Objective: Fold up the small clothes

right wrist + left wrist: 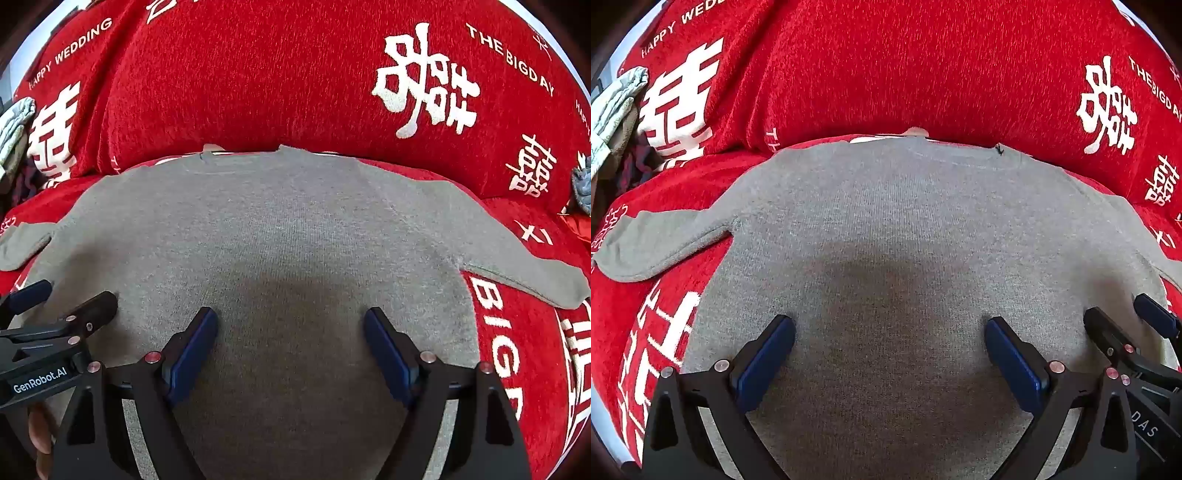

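Across the middle of both frames your grey sweater [894,221] lies flat on the red sofa cover [886,66], sleeves spread. Your left gripper [890,332] and right gripper [291,321] hover with jaws released, holding nothing. Folding looks unstarted; next, probably take a sleeve [517,273].
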The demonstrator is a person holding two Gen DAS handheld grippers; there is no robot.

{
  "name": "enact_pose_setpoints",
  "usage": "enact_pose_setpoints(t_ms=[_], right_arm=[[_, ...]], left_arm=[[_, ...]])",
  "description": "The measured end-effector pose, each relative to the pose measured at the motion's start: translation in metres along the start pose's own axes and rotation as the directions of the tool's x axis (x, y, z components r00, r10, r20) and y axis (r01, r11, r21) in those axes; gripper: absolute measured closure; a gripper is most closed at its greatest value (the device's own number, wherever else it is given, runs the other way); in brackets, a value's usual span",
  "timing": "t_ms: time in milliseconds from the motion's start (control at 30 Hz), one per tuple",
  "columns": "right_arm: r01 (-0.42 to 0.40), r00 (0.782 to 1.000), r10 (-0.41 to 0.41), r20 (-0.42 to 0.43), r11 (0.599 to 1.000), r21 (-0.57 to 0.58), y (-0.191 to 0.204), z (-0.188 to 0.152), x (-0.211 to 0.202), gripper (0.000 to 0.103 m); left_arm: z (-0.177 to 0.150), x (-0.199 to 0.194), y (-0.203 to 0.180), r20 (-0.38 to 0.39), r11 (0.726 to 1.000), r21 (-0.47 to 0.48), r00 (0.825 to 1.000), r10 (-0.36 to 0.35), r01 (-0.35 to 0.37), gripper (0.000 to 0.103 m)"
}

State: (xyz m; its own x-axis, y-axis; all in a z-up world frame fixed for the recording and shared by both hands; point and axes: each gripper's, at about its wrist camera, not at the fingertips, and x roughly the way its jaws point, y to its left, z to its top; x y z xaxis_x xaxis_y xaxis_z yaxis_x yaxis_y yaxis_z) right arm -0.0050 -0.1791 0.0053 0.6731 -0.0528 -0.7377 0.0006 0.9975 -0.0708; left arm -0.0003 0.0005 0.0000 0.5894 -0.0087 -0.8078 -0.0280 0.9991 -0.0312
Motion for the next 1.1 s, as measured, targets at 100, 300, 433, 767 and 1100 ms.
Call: enact_pose_setpoints(t_ms=[100,300,433,767,1100], right_arm=[[-0.001,1.000,0.001,-0.001,1.000,0.001,-0.001,0.000,0.000,0.019],[0.005,1.000,-0.005,-0.001,1.000,-0.006,0.000,0.001,0.000,0.019],[-0.009,1.000,0.009,-0.002,1.000,0.007,-0.003,0.001,0.000,0.019],[-0.007,1.000,0.007,-0.004,1.000,0.005,-0.001,0.001,-0.001,0.019],[0.001,1.000,-0.001,-0.006,1.000,0.001,0.002,0.000,0.001,0.019]], left_arm=[[0.000,0.000,0.002,-0.003,1.000,-0.001,1.000,0.002,-0.002,0.000],[0.003,-0.002,0.001,-0.007,1.000,0.004,1.000,0.013,-0.013,0.000],[0.005,-0.001,0.002,-0.011,1.000,0.005,1.000,0.014,-0.013,0.000],[0.000,-0.001,-0.001,0.001,1.000,0.009,1.000,0.018,-0.018,0.000],[0.000,-0.001,-0.001,0.000,1.000,0.009,1.000,0.018,-0.018,0.000]])
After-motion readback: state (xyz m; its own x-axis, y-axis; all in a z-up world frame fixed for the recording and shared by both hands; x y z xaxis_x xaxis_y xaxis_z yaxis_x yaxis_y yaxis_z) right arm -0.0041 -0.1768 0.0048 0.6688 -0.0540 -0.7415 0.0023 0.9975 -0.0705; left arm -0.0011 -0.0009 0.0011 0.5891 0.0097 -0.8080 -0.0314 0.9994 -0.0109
